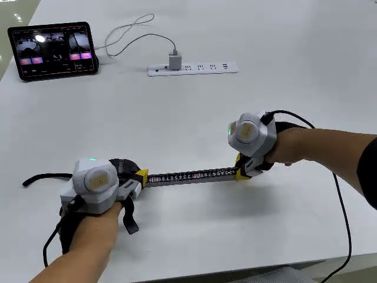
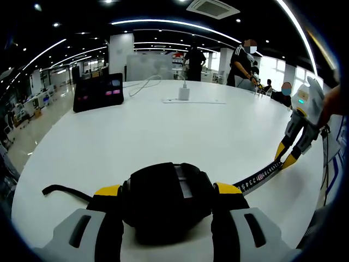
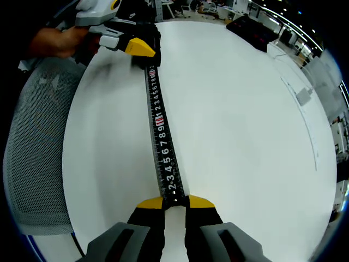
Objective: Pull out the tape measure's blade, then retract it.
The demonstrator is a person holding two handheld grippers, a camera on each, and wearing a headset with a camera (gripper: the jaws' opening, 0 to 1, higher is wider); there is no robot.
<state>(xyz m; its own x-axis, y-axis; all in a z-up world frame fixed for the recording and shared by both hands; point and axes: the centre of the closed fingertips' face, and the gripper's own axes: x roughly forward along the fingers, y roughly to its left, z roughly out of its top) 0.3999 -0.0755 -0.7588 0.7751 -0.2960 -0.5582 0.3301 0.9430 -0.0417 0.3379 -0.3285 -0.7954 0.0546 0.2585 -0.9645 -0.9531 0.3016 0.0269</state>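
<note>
A black tape measure case (image 2: 169,199) sits clamped between the yellow-tipped jaws of my left gripper (image 1: 136,178), low on the white table at the left. Its black blade (image 1: 191,175) with white numbers runs out to the right, lying just over the tabletop. My right gripper (image 1: 242,172) is shut on the blade's end (image 3: 173,197). In the right gripper view the blade (image 3: 161,131) stretches straight away to the case (image 3: 143,39) held by the left gripper. A black wrist strap (image 1: 44,177) trails left from the case.
A tablet (image 1: 53,50) with a lit screen stands at the table's far left. A white power strip (image 1: 192,68) with a plugged charger and a coiled white cable (image 1: 132,32) lies at the far middle. A mesh chair (image 3: 38,147) stands by the table's near edge.
</note>
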